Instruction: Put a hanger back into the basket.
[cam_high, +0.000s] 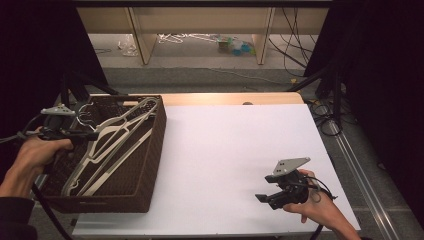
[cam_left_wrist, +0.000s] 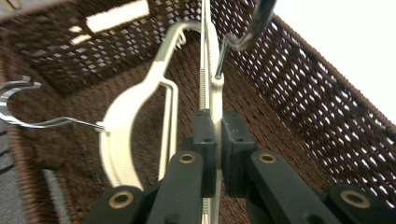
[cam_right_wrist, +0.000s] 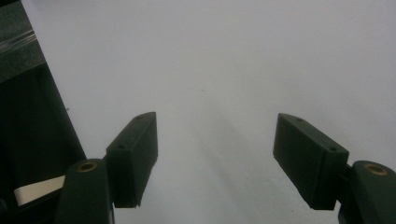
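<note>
Both hands (cam_high: 35, 152) low, tongs (cam_left_wrist: 216, 140) forward.

Left tool (cam_high: 92, 135) at far left, pointing right, jaws clamped tight together. Right tool (cam_high: 264, 199) low at right, pointing left, jaws spread wide, nothing between.

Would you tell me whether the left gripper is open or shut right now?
Shut: the left gripper has its black pads clamped on the thin edge of a white hanger over the wicker basket.

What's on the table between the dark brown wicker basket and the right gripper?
Nothing: in the high view, bare white tabletop runs from the dark brown wicker basket to the open right gripper.
</note>
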